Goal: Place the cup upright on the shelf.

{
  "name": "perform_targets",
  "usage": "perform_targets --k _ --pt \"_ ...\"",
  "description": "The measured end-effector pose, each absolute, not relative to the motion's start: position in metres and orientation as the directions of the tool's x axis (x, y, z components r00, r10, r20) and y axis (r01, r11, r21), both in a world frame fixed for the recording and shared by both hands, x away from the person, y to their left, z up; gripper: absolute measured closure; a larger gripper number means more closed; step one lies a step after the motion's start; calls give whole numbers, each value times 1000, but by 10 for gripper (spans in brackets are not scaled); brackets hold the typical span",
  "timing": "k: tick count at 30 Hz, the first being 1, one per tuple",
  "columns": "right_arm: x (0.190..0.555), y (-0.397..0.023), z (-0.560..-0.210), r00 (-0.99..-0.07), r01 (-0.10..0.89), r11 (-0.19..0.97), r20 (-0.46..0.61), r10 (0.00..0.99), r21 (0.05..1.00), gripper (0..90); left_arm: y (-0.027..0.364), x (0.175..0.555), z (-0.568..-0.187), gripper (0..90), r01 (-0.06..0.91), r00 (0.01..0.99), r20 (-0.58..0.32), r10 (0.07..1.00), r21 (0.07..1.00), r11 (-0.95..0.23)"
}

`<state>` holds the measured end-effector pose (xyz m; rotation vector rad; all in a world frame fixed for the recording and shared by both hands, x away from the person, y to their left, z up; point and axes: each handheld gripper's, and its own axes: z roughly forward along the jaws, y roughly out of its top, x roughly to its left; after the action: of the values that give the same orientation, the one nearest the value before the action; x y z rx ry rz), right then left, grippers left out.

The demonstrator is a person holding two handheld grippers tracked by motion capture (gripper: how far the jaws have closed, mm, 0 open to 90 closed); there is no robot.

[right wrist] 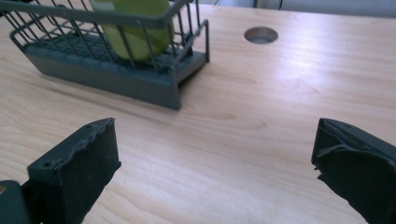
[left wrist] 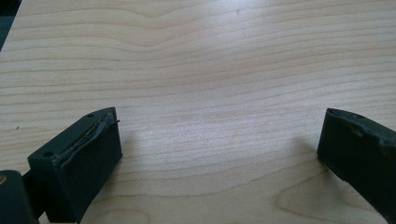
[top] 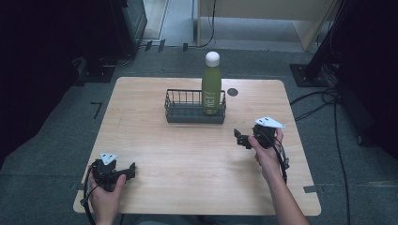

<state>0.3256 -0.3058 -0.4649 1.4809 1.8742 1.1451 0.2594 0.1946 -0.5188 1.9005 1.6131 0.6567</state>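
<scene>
Standing upright at the right end of the dark wire basket [top: 187, 114] far across the wooden table [top: 187, 159], the green white-capped bottle [top: 211, 84] sits well apart from both gaping, empty grippers: left gripper [top: 131, 169] near-left, right gripper [top: 237, 136] right.

A: What colour was the bottle [top: 211, 84]?

B: It was light green, with pale lettering down its side and a white cap [top: 212, 58]. In the right gripper view the bottle [right wrist: 135, 28] looked yellow-green behind the wires.

A: And the basket [top: 195, 114]?

B: Dark grey, both the thin wires and the solid base.

A: The table [top: 187, 154]?

B: Light wood, with a wavy brown grain that was clear in the left gripper view. It had one dark round hole [top: 232, 92] near the bottle.

A: The grippers?

B: The left gripper [top: 133, 168] and the right gripper [top: 237, 136] were black, each with a pale grey plate on top. The floor [top: 56, 140] was dark grey carpet
</scene>
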Motion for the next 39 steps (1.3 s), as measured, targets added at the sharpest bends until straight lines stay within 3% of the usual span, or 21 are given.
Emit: perform_targets --k 22,39 --pt "250 -382 -517 -130 620 -32 142 981 784 7 194 260 -519 0 716 156 13 988 687 -122" --pt "200 -426 -526 -47 674 -29 82 996 738 7 194 260 -519 0 716 157 13 988 687 -123"
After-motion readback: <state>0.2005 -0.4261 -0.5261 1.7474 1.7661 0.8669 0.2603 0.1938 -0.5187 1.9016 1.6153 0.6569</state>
